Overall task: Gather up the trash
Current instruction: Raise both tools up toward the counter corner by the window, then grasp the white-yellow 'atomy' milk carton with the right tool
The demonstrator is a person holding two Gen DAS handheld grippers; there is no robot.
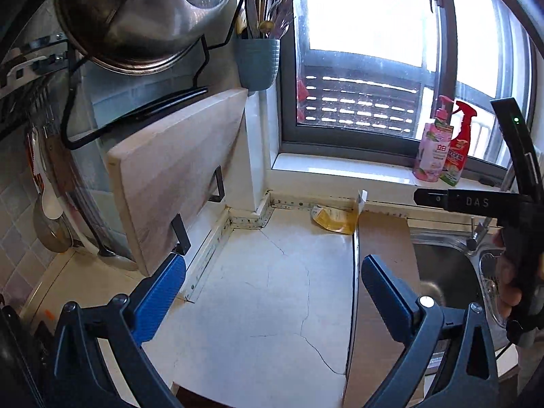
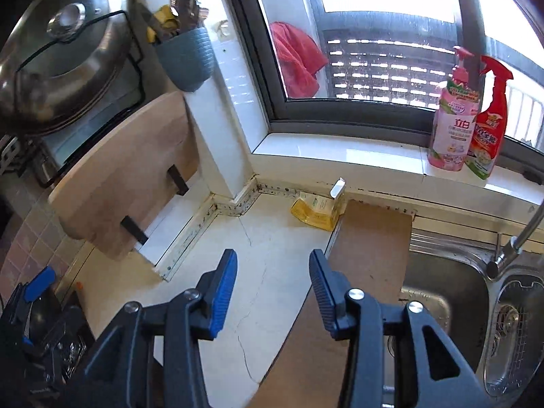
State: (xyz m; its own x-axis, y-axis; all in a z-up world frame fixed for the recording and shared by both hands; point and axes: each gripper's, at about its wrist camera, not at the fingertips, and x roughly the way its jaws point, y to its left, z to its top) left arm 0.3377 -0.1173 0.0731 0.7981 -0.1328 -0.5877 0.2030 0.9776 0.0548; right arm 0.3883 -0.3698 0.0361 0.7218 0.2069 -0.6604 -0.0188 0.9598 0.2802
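A crushed yellow carton (image 1: 333,219) with a white flap lies on the cream counter against the back wall under the window, also in the right wrist view as the yellow carton (image 2: 316,210). My left gripper (image 1: 272,272) hovers above the counter well short of it, jaws wide open with nothing between them. My right gripper (image 2: 273,268) is also above the counter, short of the carton, its jaws parted and nothing between the pads. One of the left gripper's blue fingers (image 2: 40,284) shows at the lower left of the right wrist view.
A brown board (image 2: 370,238) lies beside the carton, partly over the steel sink (image 2: 442,292) with its faucet (image 2: 510,248). A pale cutting board (image 1: 176,173) hangs on wall brackets at left under a pot lid (image 1: 142,17). Two bottles (image 2: 455,125) stand on the sill.
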